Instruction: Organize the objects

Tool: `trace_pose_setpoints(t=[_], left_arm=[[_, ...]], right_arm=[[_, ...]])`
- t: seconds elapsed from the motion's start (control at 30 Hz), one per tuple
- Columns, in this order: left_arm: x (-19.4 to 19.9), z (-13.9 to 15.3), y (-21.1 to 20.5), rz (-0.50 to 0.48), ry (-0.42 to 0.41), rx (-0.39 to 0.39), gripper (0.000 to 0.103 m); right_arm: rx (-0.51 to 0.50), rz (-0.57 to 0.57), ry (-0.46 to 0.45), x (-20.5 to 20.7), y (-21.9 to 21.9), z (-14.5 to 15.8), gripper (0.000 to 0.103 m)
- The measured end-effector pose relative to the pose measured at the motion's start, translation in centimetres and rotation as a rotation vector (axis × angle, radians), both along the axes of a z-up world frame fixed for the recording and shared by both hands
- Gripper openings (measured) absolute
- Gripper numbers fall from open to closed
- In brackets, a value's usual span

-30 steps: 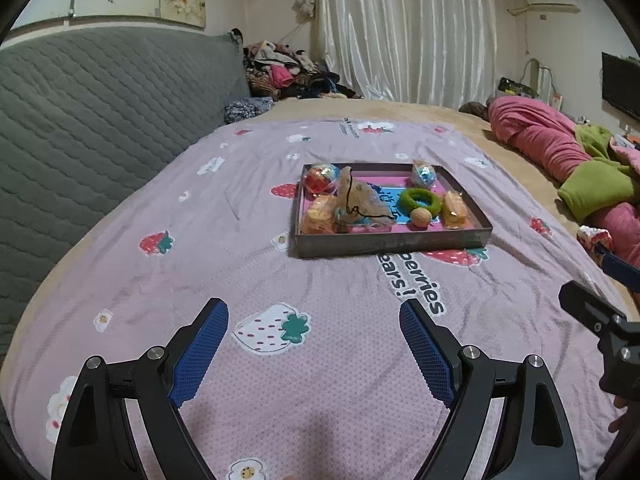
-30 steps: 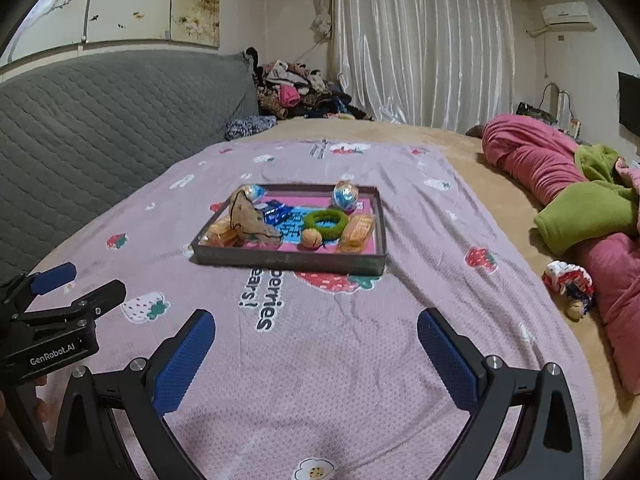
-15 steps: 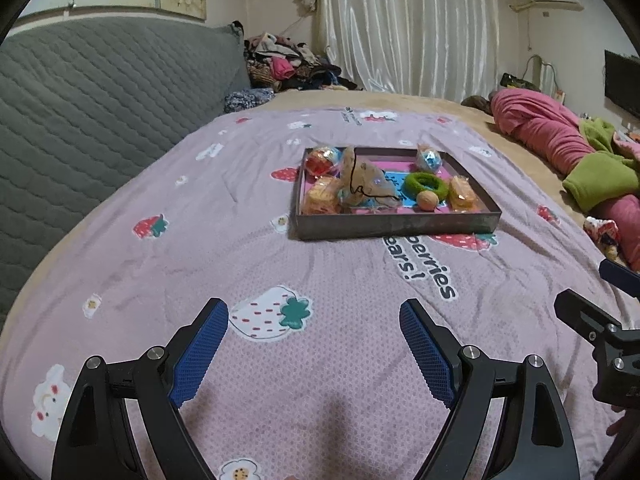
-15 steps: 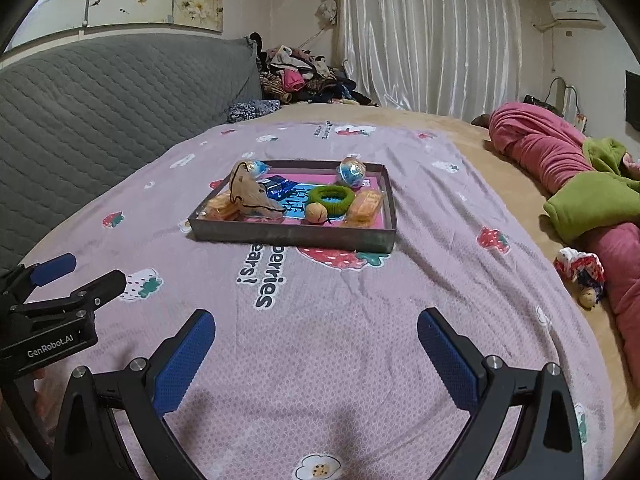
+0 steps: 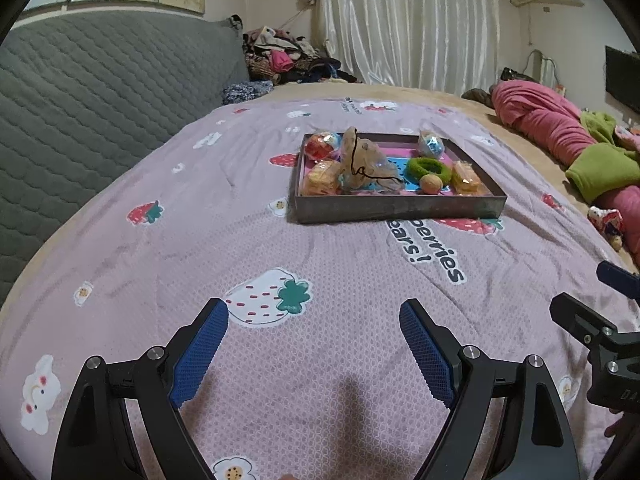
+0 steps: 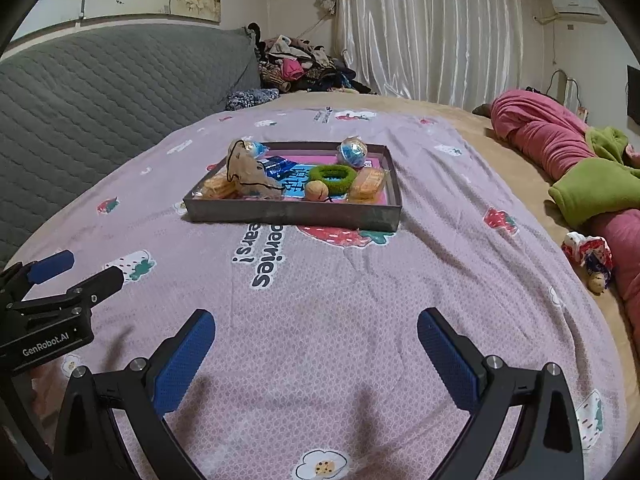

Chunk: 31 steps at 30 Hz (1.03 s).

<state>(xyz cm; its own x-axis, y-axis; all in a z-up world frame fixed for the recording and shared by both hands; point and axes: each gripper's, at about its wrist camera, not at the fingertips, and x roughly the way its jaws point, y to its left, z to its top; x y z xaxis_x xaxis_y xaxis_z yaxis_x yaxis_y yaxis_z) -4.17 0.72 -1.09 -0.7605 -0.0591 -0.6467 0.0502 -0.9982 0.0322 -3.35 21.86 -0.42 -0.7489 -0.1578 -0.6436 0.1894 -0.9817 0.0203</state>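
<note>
- the left tongs (image 5: 314,312) are wide, holding nothing.
- the right tongs (image 6: 316,322) are wide and bare too.
- both hang well short of the tray (image 6: 292,213) on the bed (image 6: 360,300).

A home bedroom. A bed (image 6: 360,320) under a pink strawberry-print sheet fills the view, with a grey quilted headboard (image 6: 100,92) along its left edge and pink and green bedding (image 6: 560,148) bunched at its right edge. Behind its far edge are heaped clothes (image 6: 304,64), white curtains (image 6: 432,32) and a wall air conditioner (image 6: 576,4).
</note>
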Motion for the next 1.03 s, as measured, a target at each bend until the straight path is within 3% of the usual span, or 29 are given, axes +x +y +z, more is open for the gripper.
trace_pose_setpoints(t=[1.03], left_arm=[[-0.7, -2.3, -0.6, 0.003, -0.006, 0.001, 0.088]], right_arm=[[0.048, 0.004, -0.044, -0.8, -0.5, -2.2, 0.102]])
